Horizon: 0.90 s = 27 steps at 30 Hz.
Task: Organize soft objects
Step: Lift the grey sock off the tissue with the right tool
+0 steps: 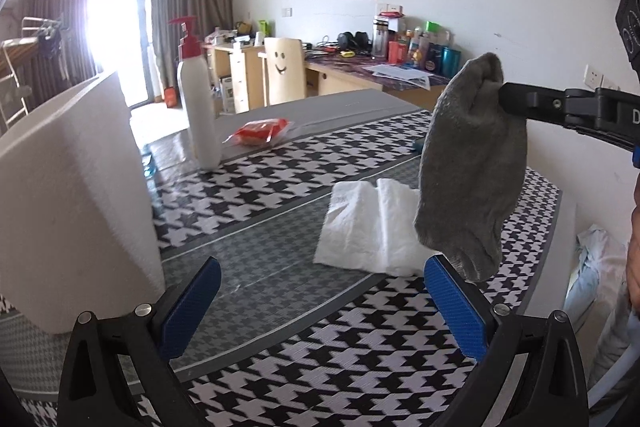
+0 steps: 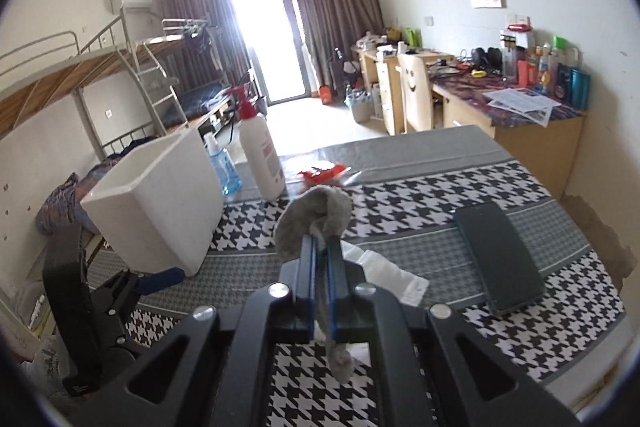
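Right gripper, black frame with blue pads: one. Jaws clamped tight on the grey knitted sock, pinched near its bunched upper end; the sock hangs in the air above the houndstooth-patterned table, clear of the cloth.

Left gripper, same make: one. Jaws spread wide, nothing between them, low over the table just beside the bin.

Grey sock: one. Judged light, limp and compressible; it drapes under its own weight and should not slip from a firm pinch. Best taken at a gathered fold or the cuff, as it is now; a hold on a single loose layer could let it swing or stretch.

White rectangular plastic bin: one, open-topped, taken here as the landmark and the likely destination. The held sock is to the right of the bin and about level with its rim.

White folded paper tissue: one, flat on the table, right of the bin, under the hanging sock. Very light, tears easily.

White pump bottle with red cap: one, behind the bin.
Blue clear bottle: one, behind the bin, touching or nearly so.
Red plastic packet: one, beyond the bin, right of the pump bottle.
Dark flat rectangular case: one, well right of the bin.
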### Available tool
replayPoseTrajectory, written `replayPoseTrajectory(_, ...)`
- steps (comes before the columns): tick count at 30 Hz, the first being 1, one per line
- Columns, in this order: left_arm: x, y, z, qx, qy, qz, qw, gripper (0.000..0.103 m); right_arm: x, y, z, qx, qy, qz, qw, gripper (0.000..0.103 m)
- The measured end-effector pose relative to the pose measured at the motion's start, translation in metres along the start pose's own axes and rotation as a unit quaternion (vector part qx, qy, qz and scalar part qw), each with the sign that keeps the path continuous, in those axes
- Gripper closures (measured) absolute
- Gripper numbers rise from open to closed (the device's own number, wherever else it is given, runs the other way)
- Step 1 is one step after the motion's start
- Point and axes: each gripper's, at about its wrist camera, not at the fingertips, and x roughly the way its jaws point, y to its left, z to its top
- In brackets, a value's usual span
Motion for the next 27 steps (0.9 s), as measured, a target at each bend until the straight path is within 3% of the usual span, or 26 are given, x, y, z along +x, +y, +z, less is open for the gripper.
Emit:
replayPoseTrajectory(7, 0.006, -0.017, 0.005, 0.014, 0.005, -0.016, 0.9998, 0.001, -0.014, -0.013, -0.009, -0.003, -0.008, -0.024, 1.000, 0.096)
replayPoseTrajectory(16, 0.020, -0.039, 0.012, 0.031, 0.014, -0.018, 0.9992, 0.001, 0.000, -0.044, -0.044, 0.002, 0.044, -0.081, 0.996, 0.096)
replayPoseTrajectory(22, 0.038, -0.049, 0.016, 0.040, 0.032, -0.035, 0.9980, 0.001, 0.011, -0.049, -0.066, -0.013, 0.083, -0.075, 0.994, 0.094)
replayPoseTrajectory(24, 0.043, -0.052, 0.017, 0.040, 0.035, -0.041, 0.9977, 0.001, 0.012, -0.050, -0.070, -0.018, 0.087, -0.074, 0.993, 0.085)
replayPoseTrajectory(26, 0.049, -0.055, 0.018, 0.046, 0.037, -0.034, 0.9977, 0.001, 0.010, -0.052, -0.074, -0.017, 0.087, -0.073, 0.993, 0.061)
replayPoseTrajectory(27, 0.053, -0.055, 0.018, 0.047, 0.041, -0.033, 0.9975, 0.001, 0.008, -0.054, -0.076, -0.015, 0.083, -0.073, 0.994, 0.053)
